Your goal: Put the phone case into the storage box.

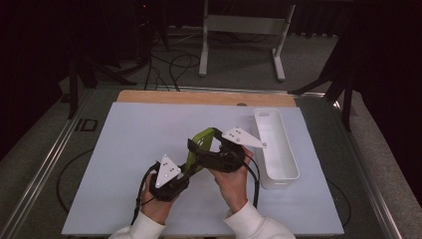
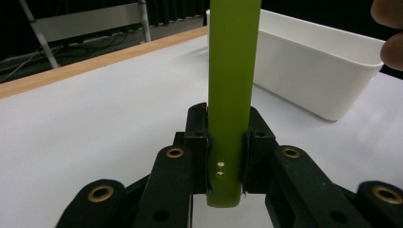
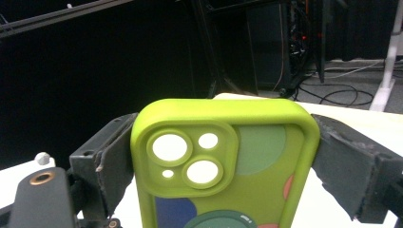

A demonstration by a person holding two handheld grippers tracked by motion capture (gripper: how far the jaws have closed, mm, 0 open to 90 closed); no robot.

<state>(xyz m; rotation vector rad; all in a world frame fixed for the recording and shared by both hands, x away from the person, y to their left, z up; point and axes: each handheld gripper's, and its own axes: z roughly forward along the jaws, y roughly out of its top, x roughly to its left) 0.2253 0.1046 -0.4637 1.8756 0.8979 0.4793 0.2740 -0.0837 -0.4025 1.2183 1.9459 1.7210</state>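
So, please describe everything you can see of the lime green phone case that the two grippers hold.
The lime green phone case looks like soft matte rubber or silicone, with rounded corners. Its raised camera block has round cutouts, and coloured circles in dark green, blue and pink show on it. One narrow edge bears two tiny holes. It is held above the white table, with the left gripper clamped on that thin edge and the right gripper's jaws pressing its two long sides.

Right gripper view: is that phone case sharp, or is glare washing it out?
Right gripper view: phone case fairly sharp, camera cutouts blown white, background dark. Left gripper view: its edge crisp, white bin slightly soft. High view: dim, grainy.
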